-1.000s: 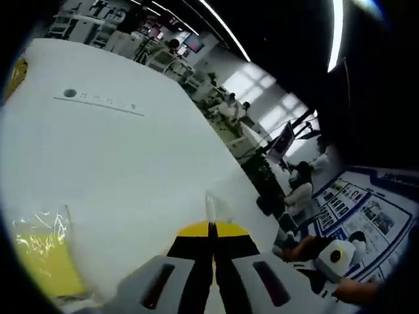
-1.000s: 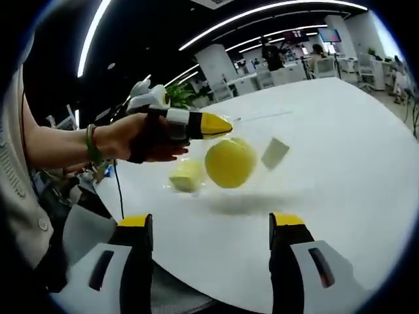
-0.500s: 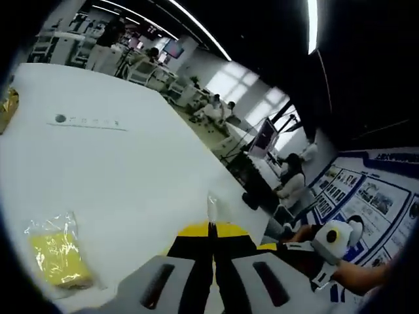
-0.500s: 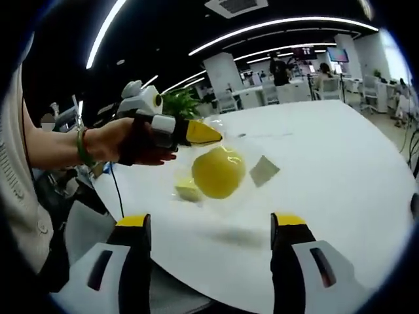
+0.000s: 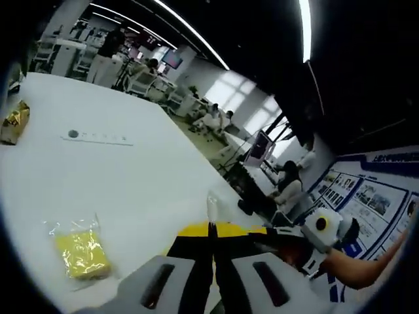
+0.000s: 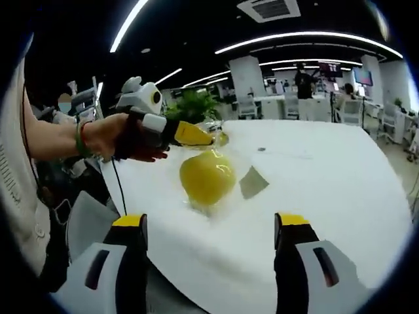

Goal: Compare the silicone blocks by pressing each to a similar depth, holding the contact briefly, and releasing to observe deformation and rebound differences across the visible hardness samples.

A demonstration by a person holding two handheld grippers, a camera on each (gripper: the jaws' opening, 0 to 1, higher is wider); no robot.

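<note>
A broad, smooth white table (image 5: pixel 124 176) fills the near ground of the left gripper view, with a small grey printed mark on it farther off and a crinkled gold packet (image 5: pixel 14 122) at its far left edge. Beyond lies an open-plan office: long ceiling light strips, desks, seated people, bright windows and a blue poster wall at the right.

The left gripper (image 5: pixel 211 230) has its yellow-tipped jaws pressed together on a thin edge of clear plastic. In the right gripper view that plastic is the top of a glossy transparent bag hanging from the same gripper, held in a hand (image 6: pixel 121 136) with a green bracelet. Inside the bag is a rounded yellow silicone block (image 6: pixel 207 176), smooth and matte, suspended just above the table.

A flat, square yellow silicone block (image 5: pixel 81 252) in a wrinkled clear wrapper lies on the table at near left in the left gripper view. A pale grey-green block (image 6: pixel 252 182) rests on the table just right of the hanging bag.

The right gripper (image 6: pixel 211 226) stands wide open, holding nothing.
</note>
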